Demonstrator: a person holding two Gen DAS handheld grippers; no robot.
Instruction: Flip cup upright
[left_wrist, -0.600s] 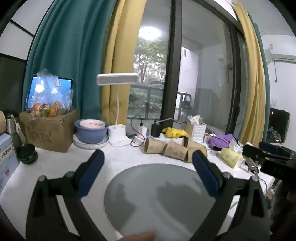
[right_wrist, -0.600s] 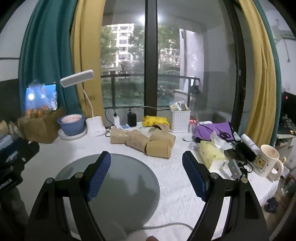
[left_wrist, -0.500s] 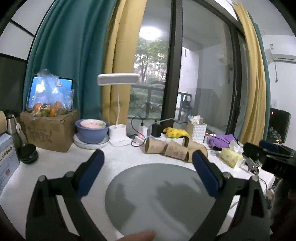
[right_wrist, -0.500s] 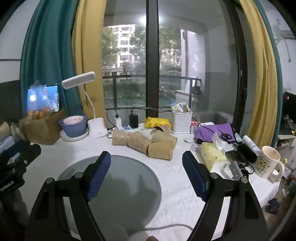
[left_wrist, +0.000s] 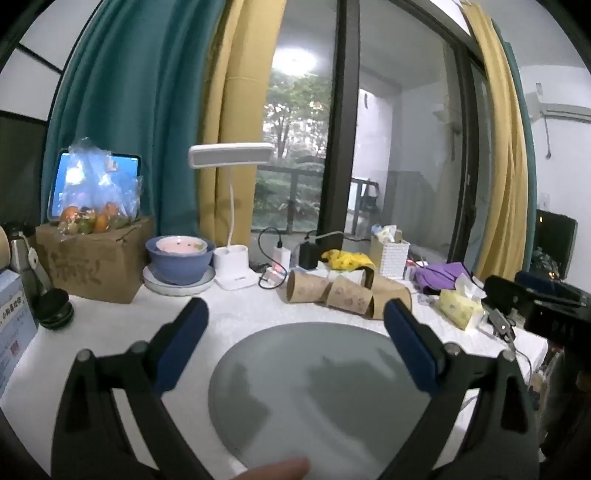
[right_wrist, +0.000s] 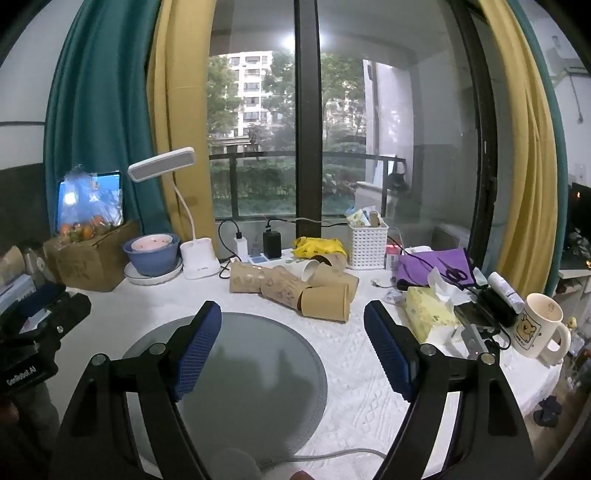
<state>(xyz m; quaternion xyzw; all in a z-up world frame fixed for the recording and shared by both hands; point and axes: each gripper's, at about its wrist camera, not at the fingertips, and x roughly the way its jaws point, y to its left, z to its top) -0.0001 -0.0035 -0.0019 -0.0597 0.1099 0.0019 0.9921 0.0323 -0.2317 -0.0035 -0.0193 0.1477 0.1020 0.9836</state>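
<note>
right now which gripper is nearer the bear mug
Right. The bear mug stands just off the right gripper's right finger, at the table's right edge. The left gripper hovers over the grey mat, farther left; its view doesn't show the mug.

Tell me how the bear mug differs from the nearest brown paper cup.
The bear mug stands upright, mouth up; the paper cup lies on its side. The mug is cream with a bear print and a handle; the cup is plain brown with no handle. The mug stands alone at the table's right edge; the cup touches a pile of other cups behind the grey mat. Neither is in a gripper.
</note>
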